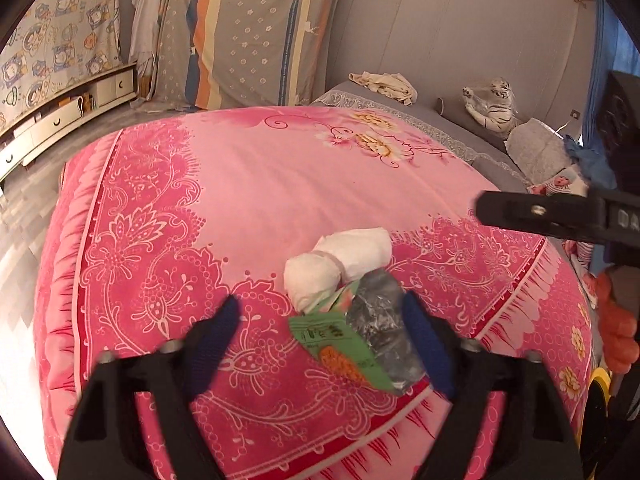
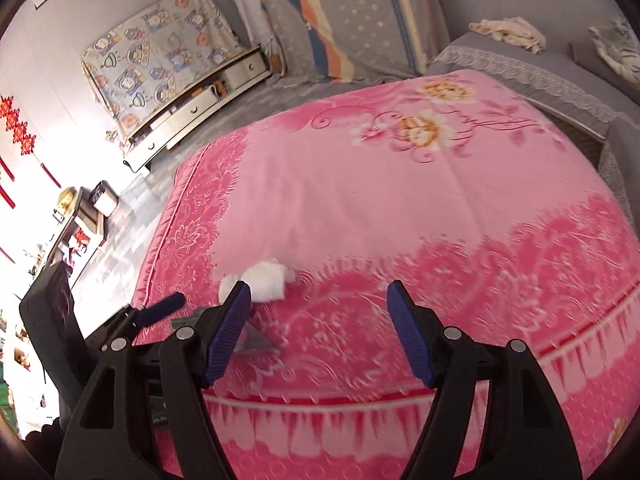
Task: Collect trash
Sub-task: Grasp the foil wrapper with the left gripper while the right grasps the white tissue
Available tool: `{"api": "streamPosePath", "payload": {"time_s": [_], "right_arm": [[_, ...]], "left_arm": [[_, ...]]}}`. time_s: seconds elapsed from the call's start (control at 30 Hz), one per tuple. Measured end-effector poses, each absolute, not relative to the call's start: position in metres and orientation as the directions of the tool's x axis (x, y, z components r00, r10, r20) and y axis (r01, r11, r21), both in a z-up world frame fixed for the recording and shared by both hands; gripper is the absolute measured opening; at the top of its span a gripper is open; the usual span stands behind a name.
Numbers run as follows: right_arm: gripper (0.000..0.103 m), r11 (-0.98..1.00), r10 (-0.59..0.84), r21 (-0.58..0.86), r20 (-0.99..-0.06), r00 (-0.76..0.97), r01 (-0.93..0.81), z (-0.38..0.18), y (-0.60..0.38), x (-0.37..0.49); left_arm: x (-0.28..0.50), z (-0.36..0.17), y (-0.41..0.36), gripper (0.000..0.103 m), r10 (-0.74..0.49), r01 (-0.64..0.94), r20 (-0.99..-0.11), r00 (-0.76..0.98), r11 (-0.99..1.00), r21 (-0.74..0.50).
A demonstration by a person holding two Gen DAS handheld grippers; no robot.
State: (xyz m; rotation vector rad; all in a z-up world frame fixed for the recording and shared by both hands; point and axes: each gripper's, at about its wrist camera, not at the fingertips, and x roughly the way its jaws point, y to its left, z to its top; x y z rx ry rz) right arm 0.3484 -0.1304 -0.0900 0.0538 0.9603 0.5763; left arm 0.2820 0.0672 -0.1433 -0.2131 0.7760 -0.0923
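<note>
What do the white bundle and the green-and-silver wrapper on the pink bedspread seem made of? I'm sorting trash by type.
White bundle: looks like soft matte tissue or padded paper, rolled and held by a tape band; possibly a diaper. Wrapper: thin printed plastic film with a shiny, crinkled silver foil inside, judging by its glints and creases.

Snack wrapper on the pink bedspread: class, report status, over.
Left hand-held gripper open, straddling snack wrapper. Right hand-held gripper open, empty. White wad touching wrapper. Nothing blocking.
</note>
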Motion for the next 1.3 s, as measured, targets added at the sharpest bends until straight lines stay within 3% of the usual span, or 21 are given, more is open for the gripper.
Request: {"api": "streamPosePath", "payload": {"time_s": [0.17,0.2,0.27,0.4,1.0,1.17,1.3], "right_arm": [[0.067,0.84,0.491,0.305,-0.78,0.388,-0.449,-0.101,-0.105,0.367],[0.067,0.839,0.491,0.308,-0.783,0.382,-0.449,-0.103,-0.103,0.369],[0.067,0.835,0.493,0.316,-0.793,0.358,-0.45,-0.11,-0.095,0.375],[0.067,0.832,0.488,0.321,-0.813,0.319,-0.453,-0.125,-0.077,0.38],[0.064,0.835,0.458,0.316,-0.853,0.251,-0.451,-0.155,-0.047,0.389],[0.045,0.824,0.468,0.321,-0.85,0.243,-0.466,-0.156,-0.041,0.388],[0.036,0.823,0.462,0.306,-0.851,0.251,-0.48,-0.153,-0.039,0.385]], "left_arm": [[0.281,-0.145,0.066,0.039,-0.165,0.017,-0.683,0.712,0.976,-0.218],[0.281,-0.145,0.065,0.028,-0.166,0.02,-0.683,0.711,0.976,-0.217],[0.281,-0.15,0.064,0.017,-0.154,0.013,-0.705,0.693,0.979,-0.202],[0.278,-0.161,0.074,0.01,-0.163,-0.013,-0.731,0.662,0.973,-0.228],[0.271,-0.17,0.082,0.008,-0.231,-0.007,-0.728,0.646,0.951,-0.308],[0.27,-0.171,0.081,0.005,-0.234,-0.003,-0.724,0.649,0.951,-0.309],[0.266,-0.168,0.08,0.002,-0.236,0.003,-0.714,0.659,0.95,-0.311]]}}
